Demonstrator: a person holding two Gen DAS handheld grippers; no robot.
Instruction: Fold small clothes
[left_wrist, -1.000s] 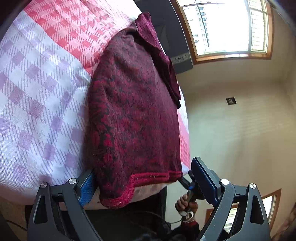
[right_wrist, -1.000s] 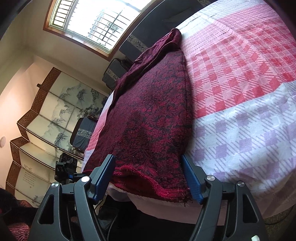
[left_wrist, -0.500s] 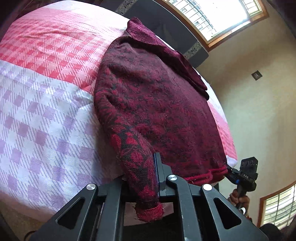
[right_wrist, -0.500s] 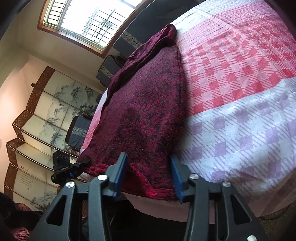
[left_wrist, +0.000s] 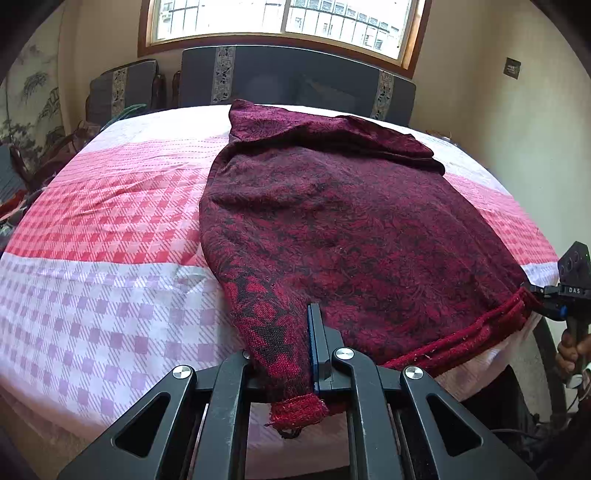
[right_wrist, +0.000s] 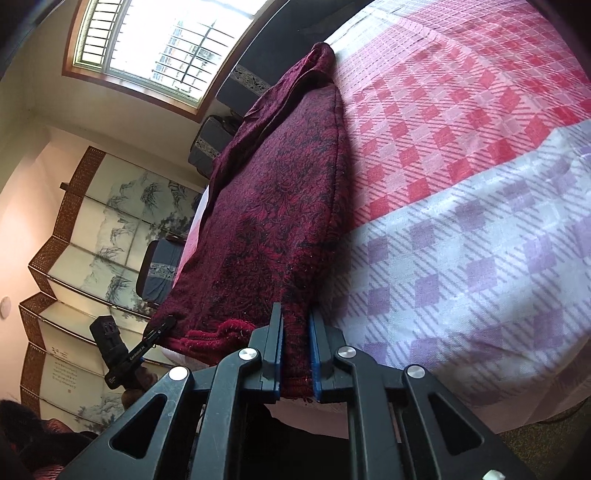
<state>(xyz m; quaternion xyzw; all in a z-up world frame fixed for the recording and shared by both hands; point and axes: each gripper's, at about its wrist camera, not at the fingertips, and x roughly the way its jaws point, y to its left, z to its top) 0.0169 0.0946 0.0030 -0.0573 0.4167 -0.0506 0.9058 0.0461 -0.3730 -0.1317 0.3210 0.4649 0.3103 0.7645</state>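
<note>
On the checked bed cover (left_wrist: 110, 280), the dark red sweater (left_wrist: 332, 229) lies flat. The left gripper (left_wrist: 291, 354) pinches its cuff; the right gripper (right_wrist: 295, 347), marked "DAS" in the left wrist view, has just closed its fingers on the hem corner.

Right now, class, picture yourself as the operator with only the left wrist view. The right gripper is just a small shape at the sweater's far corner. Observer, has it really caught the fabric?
Observer: Yes. The right gripper has just been closing, and its blue pads now press on the sweater at the hem corner.
Operator: Is that side's edge bunched or lying flat?
Observer: It lies flat on the checked bedcover, running unbroken from the pads to the far end.
</note>
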